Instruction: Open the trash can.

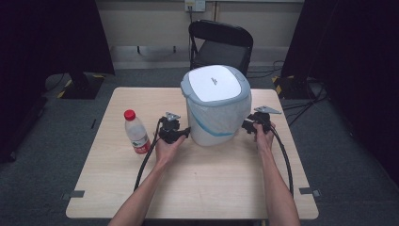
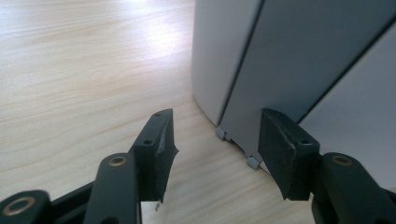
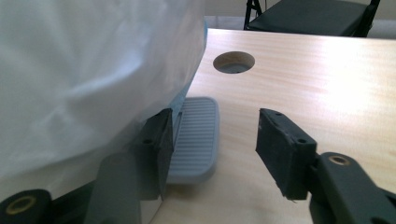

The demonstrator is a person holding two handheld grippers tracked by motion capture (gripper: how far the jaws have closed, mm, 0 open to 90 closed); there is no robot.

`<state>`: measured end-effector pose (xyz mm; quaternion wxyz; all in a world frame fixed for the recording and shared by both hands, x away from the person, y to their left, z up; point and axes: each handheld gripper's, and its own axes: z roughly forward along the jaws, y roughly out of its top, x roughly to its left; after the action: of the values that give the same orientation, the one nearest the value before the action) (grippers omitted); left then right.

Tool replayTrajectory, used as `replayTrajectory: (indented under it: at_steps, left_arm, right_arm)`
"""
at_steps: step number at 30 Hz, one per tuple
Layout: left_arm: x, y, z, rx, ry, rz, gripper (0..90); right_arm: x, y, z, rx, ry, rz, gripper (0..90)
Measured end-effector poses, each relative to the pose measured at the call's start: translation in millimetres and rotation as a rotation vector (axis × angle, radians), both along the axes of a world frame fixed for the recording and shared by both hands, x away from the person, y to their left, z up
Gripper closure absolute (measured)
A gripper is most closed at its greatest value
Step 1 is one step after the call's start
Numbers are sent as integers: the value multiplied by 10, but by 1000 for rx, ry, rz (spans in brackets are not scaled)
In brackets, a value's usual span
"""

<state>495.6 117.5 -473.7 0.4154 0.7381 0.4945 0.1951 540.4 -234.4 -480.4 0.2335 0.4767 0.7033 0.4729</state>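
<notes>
A pale grey pedal bin [image 1: 216,106] with a white lid and a white bag liner stands at the table's middle back. My left gripper [image 1: 187,132] is open at the bin's left foot. In the left gripper view its jaws [image 2: 217,140] stand apart, the right one close against the bin's wall [image 2: 299,60]. My right gripper [image 1: 244,125] is open at the bin's right side. In the right gripper view [image 3: 215,135], the left jaw sits partly under the hanging bag [image 3: 84,70], beside the ribbed grey pedal [image 3: 196,135].
A clear water bottle [image 1: 136,132] with a red cap and label stands on the wooden table [image 1: 211,179], left of the left hand. A round cable hole [image 3: 233,61] lies beyond the pedal. A black folding chair [image 1: 221,44] stands behind the table.
</notes>
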Motion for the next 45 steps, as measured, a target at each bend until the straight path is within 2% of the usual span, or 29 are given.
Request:
replayTrajectory:
  at_steps: [2,4,5,6,8,10,11,12,13,14,15,16,19,20,22,23,26,27,30,31,33,38,39,40,41,42,43,44,45]
  left_arm:
    - [9,-3,12,1,12,-5,465]
    - [5,-13,16,10,2,-20,495]
    - [5,-13,16,10,2,-20,503]
    - [18,14,15,-4,10,-24,521]
    - [20,45,17,-4,6,-7,574]
    - [27,81,23,-18,12,-2,663]
    - [27,81,23,-18,12,-2,687]
    - [36,109,20,-34,21,-12,689]
    - [32,110,19,-42,23,-14,705]
    - [26,109,21,-37,21,-22,742]
    - [26,109,21,-37,21,-22,747]
    - [14,111,20,-31,23,-42,747]
    - [-12,109,22,-25,27,-61,742]
    - [-37,100,19,-30,25,-61,743]
    - [-51,105,16,-35,26,-65,747]
    - [-78,121,5,-46,25,-72,749]
    - [-100,131,-13,-68,19,-75,763]
    - [-115,131,-17,-69,18,-81,764]
    - [-125,127,-22,-83,24,-101,790]
    - [-130,124,-19,-75,21,-103,790]
    - [-139,119,-16,-72,23,-107,790]
    - [-149,114,-21,-81,23,-97,780]
    - [-154,112,-18,-74,23,-91,762]
    - [-165,116,-12,-56,23,-86,730]
    - [-178,117,-14,-56,26,-93,701]
    - [-202,125,-11,-36,24,-91,667]
    - [-202,125,-11,-36,24,-91,578]
    - [-260,145,-25,-33,26,-88,545]
    - [-294,155,-34,-29,28,-84,530]
  right_arm:
    - [38,13,9,2,6,-1,505]
    - [51,29,24,28,29,39,650]
    - [51,29,24,28,29,39,650]
    - [43,44,30,29,24,85,758]
    - [23,30,28,47,41,143,757]
    - [-19,31,32,51,55,232,753]
    - [-49,41,41,37,62,258,749]
    - [-103,60,57,7,61,267,749]
    - [-139,69,60,-2,60,271,748]
    - [-184,74,54,-16,62,287,743]
    - [-184,74,54,-16,62,287,743]
    - [-300,76,49,-35,61,294,741]
    - [-384,69,44,-45,56,290,727]
    - [-483,72,40,-55,50,288,727]
    - [-516,76,41,-62,46,289,732]
    - [-619,85,35,-70,42,297,739]
    - [-705,91,17,-60,41,303,741]
    - [-813,112,7,-67,26,292,740]
    - [-938,119,0,-73,11,280,749]
    - [-967,119,5,-79,9,278,751]
    - [-1028,130,28,-97,15,285,752]
    - [-1180,162,51,-104,29,299,717]
    - [-1267,186,72,-129,32,296,673]
    - [-1289,185,73,-128,34,291,639]
    - [-1303,177,73,-126,47,274,550]
    - [-1302,158,72,-125,61,255,496]
    - [-1292,126,70,-115,76,242,416]
    - [-1270,73,67,-89,90,222,386]
    - [-1259,45,65,-73,97,217,395]
